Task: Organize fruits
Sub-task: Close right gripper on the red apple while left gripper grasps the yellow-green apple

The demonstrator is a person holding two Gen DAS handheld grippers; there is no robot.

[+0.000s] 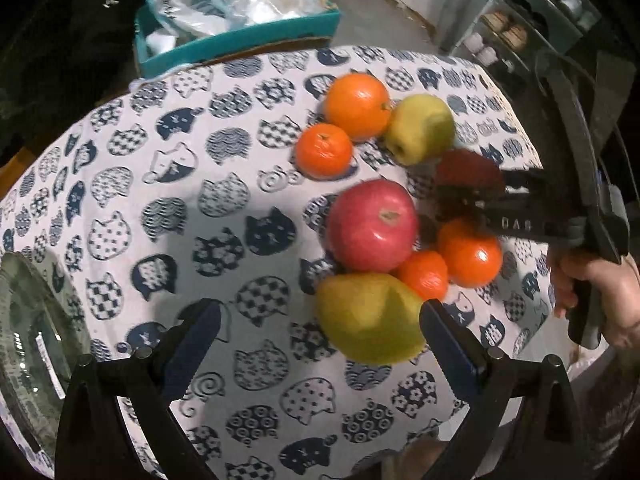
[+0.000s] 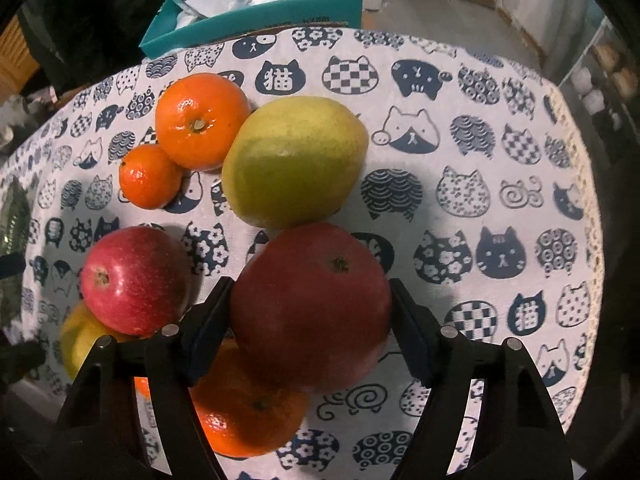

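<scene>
My right gripper (image 2: 310,320) is shut on a dark red apple (image 2: 310,308), with a pad against each side; the left wrist view shows the same gripper (image 1: 460,188) and apple (image 1: 468,168). My left gripper (image 1: 318,308) is open above the cloth. A yellow-green pear (image 1: 368,316) lies partly between its fingers, close to the right finger (image 1: 448,340). A brighter red apple (image 1: 374,224), two tangerines (image 1: 470,252) and, farther back, two oranges (image 1: 356,106) and a green fruit (image 1: 420,128) lie on the table (image 1: 160,184).
A glass bowl (image 1: 28,340) stands at the table's left edge. A teal box (image 1: 240,36) with plastic bags sits behind the table. A hand (image 1: 600,300) holds the right gripper's handle at the right. Shelving (image 1: 520,32) stands at the back right.
</scene>
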